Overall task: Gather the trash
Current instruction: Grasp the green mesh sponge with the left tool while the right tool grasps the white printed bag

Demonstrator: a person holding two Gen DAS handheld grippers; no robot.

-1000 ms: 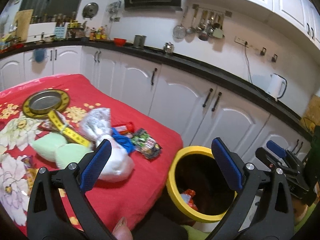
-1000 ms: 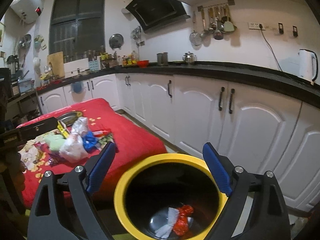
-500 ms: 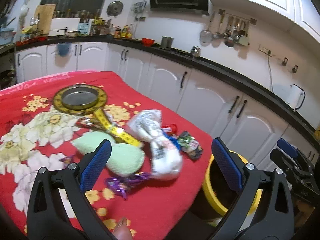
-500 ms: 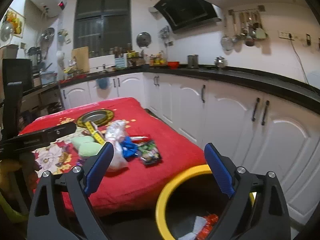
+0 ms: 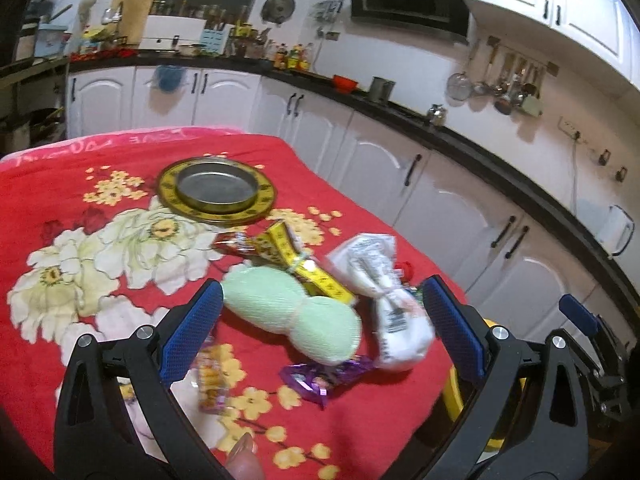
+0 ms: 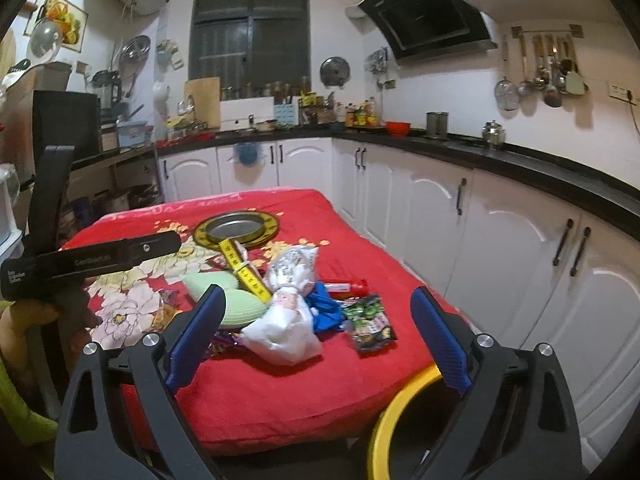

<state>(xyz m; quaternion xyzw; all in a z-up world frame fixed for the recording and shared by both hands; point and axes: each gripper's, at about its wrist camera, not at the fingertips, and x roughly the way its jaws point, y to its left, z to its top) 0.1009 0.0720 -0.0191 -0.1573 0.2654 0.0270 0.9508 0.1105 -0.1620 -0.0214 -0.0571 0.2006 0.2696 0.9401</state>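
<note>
Trash lies on a red flowered cloth (image 5: 100,160) on the table: a knotted white plastic bag (image 5: 390,304) (image 6: 286,320), a purple wrapper (image 5: 320,376), a small snack packet (image 5: 210,380), a yellow strip (image 5: 296,260), a green-black packet (image 6: 370,322) and a red tube (image 6: 346,286). A pale green cushion-like thing (image 5: 296,316) lies among them. My left gripper (image 5: 320,340) is open and empty just above the green thing. My right gripper (image 6: 316,338) is open and empty, off the table's near edge. The yellow bin's rim (image 6: 396,412) (image 5: 452,396) stands beside the table.
A round metal plate with a yellow rim (image 5: 216,190) (image 6: 236,230) sits further back on the cloth. White cabinets (image 6: 500,240) under a black counter run along the right and back. The left gripper's body (image 6: 92,260) shows at the left of the right wrist view.
Both grippers have swung left, away from over the yellow bin and toward the table. The left one now hangs over the trash pile. Both stayed open.
</note>
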